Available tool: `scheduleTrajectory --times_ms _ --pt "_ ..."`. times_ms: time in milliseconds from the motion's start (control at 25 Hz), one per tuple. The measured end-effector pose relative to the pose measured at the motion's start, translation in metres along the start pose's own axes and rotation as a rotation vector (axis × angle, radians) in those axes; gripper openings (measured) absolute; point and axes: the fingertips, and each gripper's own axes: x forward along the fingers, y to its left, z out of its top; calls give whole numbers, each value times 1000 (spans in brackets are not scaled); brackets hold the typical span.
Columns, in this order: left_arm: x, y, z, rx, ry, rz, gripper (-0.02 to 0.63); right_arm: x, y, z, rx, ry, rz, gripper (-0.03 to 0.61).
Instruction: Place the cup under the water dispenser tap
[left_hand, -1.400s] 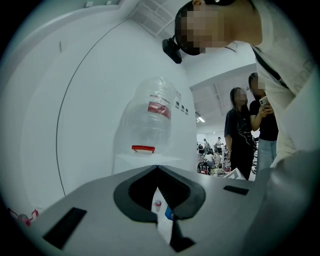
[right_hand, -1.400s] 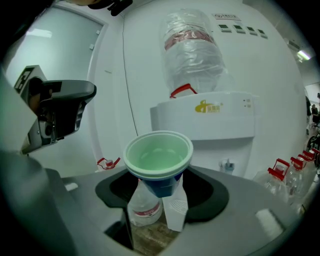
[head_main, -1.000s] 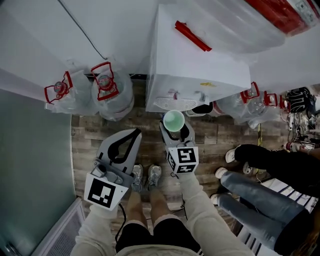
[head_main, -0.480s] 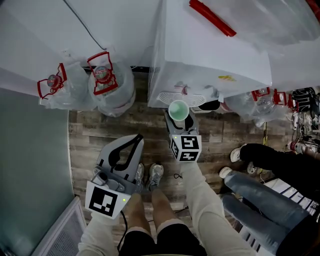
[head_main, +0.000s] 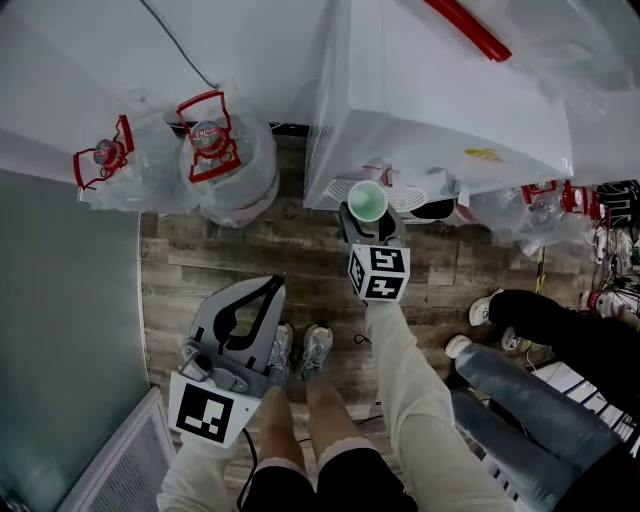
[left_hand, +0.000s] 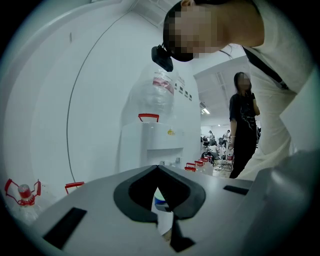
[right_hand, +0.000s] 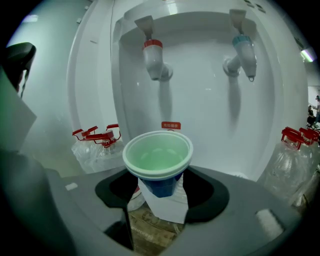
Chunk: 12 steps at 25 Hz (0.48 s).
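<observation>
A paper cup (right_hand: 158, 159), blue outside and pale green inside, stands upright between the jaws of my right gripper (right_hand: 159, 176), which is shut on it. In the right gripper view the cup sits close in front of the white water dispenser (right_hand: 200, 100), below the red tap (right_hand: 154, 55) and to the left of the blue tap (right_hand: 243, 50). From the head view the cup (head_main: 367, 200) is at the dispenser's front, beside the drip grille (head_main: 425, 192). My left gripper (head_main: 272, 286) hangs low at the left, shut and holding nothing.
Two large water bottles with red handles (head_main: 215, 165) (head_main: 105, 165) stand left of the dispenser, and more bottles (head_main: 530, 210) are on its right. Someone in jeans (head_main: 540, 400) and someone in black (head_main: 560, 320) sit at the right. My own shoes (head_main: 300, 350) are on the wooden floor.
My right gripper has carried the cup forward, from in front of the dispenser to right against its front. The left gripper has stayed shut and shifted only a little.
</observation>
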Motion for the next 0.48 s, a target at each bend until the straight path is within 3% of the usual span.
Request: scheduleTrajectory --times_ms 480 --pt "1 14 -8 -4 13 38 5 29 -9 -9 26 33 -2 291"
